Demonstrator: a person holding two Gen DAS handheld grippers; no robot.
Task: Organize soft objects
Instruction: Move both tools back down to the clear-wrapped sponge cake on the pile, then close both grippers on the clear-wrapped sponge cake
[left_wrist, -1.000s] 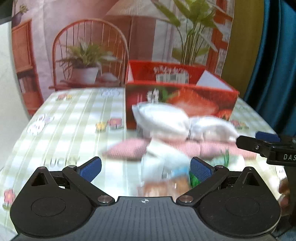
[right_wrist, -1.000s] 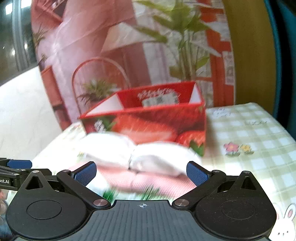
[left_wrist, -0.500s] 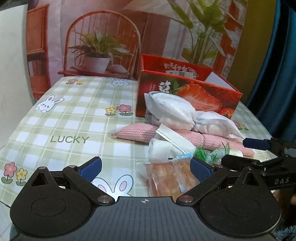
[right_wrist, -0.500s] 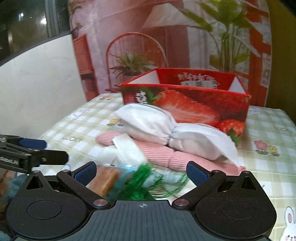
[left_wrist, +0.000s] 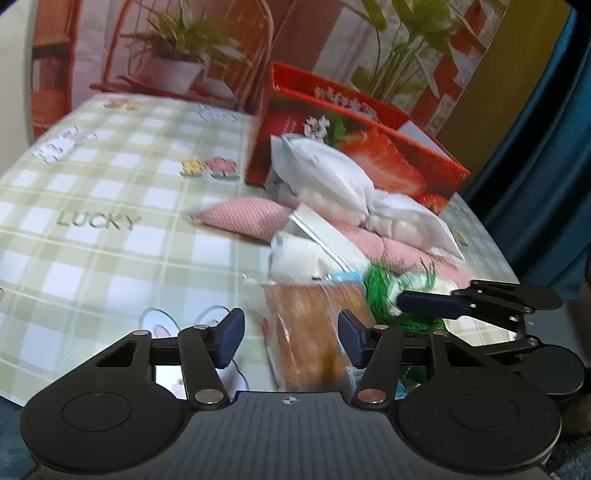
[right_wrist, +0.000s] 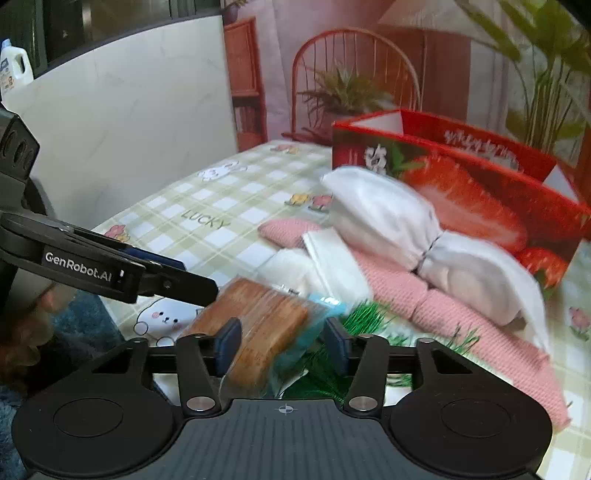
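Left wrist view first: the left gripper (left_wrist: 291, 341) has just been closing, its jaws now half-spread around the near end of a bagged loaf of sliced bread (left_wrist: 314, 325) that lies at the front edge of the desk (left_wrist: 92, 258); the right blue pad sits against the wrapper, the left one stands clear of it. Just beside the loaf on the right, the right gripper (left_wrist: 424, 303) reaches in over a tuft of green artificial grass (left_wrist: 384, 291). From the right wrist view, the right gripper (right_wrist: 282, 345) has also just been closing, its jaws straddling the loaf's (right_wrist: 258, 325) blue-tipped wrapper end; through the blur I cannot tell whether the pads press on it. Behind the loaf lies a folded white cloth (left_wrist: 314, 247), then a long pink knitted cushion (left_wrist: 251, 218), with a tied white bundle (left_wrist: 332, 184) resting on top of it. Farthest back stands an open red strawberry-printed box (left_wrist: 388, 147), touching the bundle
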